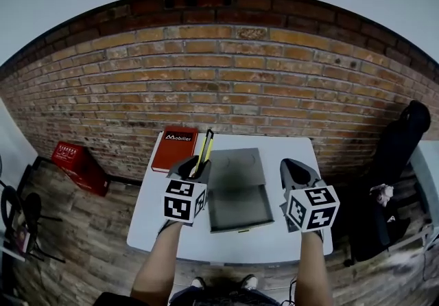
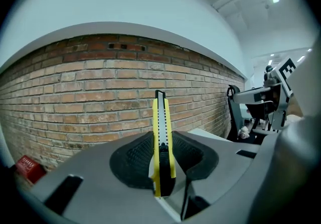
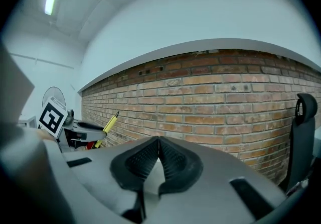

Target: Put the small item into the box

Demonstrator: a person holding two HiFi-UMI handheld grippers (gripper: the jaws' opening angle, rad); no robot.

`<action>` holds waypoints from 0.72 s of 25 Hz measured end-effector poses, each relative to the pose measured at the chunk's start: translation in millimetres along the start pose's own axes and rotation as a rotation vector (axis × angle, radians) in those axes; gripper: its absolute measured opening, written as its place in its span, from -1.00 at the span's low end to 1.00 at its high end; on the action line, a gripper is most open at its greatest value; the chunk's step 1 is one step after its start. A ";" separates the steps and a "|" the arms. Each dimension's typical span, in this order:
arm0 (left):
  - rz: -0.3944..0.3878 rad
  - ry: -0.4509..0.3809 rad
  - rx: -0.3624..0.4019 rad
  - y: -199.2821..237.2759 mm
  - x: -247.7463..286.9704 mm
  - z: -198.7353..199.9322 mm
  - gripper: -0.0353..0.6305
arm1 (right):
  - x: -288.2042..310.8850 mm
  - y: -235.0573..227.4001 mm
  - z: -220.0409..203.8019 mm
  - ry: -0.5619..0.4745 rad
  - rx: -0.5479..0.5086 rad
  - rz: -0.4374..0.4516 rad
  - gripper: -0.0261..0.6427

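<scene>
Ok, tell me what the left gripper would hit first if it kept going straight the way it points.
Most likely the brick wall: the left gripper, shut on a yellow knife, aims at it, and the knife tip would arrive first. The red book seems to lie below that line.

The slim yellow-and-black utility knife is clamped at its near end between the jaws of the left gripper, pointing toward the far edge of the white table over its left half, while the shallow grey box lies open and flat at that table's middle.
</scene>
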State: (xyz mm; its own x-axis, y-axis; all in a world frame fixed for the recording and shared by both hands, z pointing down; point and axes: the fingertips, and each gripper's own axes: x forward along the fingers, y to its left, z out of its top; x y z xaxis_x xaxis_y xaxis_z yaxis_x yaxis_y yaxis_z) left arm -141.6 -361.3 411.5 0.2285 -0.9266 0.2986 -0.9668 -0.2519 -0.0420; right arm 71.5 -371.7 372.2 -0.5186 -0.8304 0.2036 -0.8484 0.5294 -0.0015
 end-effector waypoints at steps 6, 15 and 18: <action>0.066 0.009 -0.003 -4.2 3.0 3.7 -0.50 | 8.6 -23.2 1.3 -0.005 0.009 0.042 -0.86; 0.086 0.030 0.022 5.9 -0.2 -0.3 -0.50 | 19.1 -17.4 3.7 -0.022 0.018 0.065 -0.86; 0.078 0.039 0.036 7.7 0.1 -1.2 -0.50 | 19.5 -16.2 5.3 -0.026 0.018 0.062 -0.86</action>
State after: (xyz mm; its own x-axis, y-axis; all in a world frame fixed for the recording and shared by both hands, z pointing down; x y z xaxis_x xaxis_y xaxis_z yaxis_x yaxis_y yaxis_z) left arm -149.1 -362.9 412.4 0.1469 -0.9326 0.3298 -0.9767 -0.1896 -0.1010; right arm 74.6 -397.4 371.0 -0.5727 -0.8005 0.1766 -0.8162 0.5770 -0.0311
